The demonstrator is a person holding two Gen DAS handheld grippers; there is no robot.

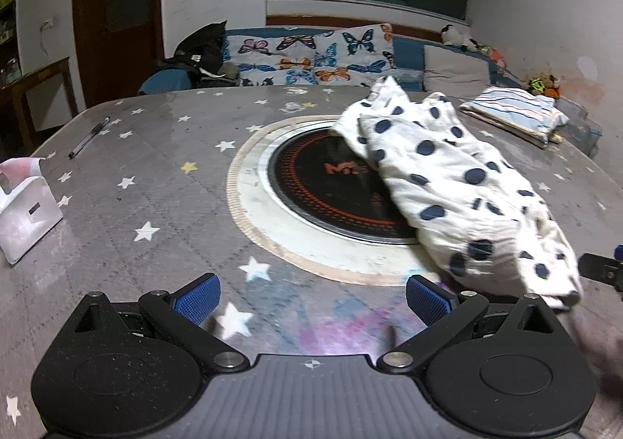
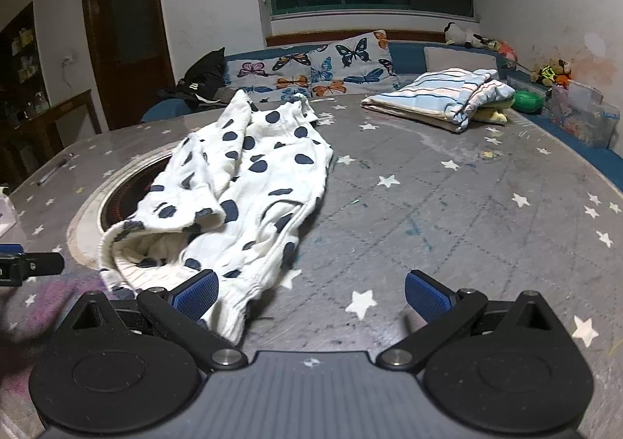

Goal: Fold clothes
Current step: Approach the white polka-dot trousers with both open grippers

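Both grippers, left [image 1: 313, 297] and right [image 2: 311, 293], hang with jaws spread and empty over the star-print tablecloth [image 2: 447, 213]. Between them the polka-dot garment [image 2: 249, 186] lies crumpled, partly over the inset cooktop [image 1: 335, 193]; a striped garment [image 2: 440, 96] sits folded behind. Judging by this, the dotted piece needs spreading flat, so its near hem wants gripping.

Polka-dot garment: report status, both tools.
Left tool open, empty. Right tool open, empty. Polka-dot garment crumpled, unfolded, partly over round cooktop. Nothing blocking.

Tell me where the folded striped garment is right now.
The folded striped garment lies at the table's far right edge, beyond the polka-dot garment, near the sofa; the left wrist view also shows it far right.
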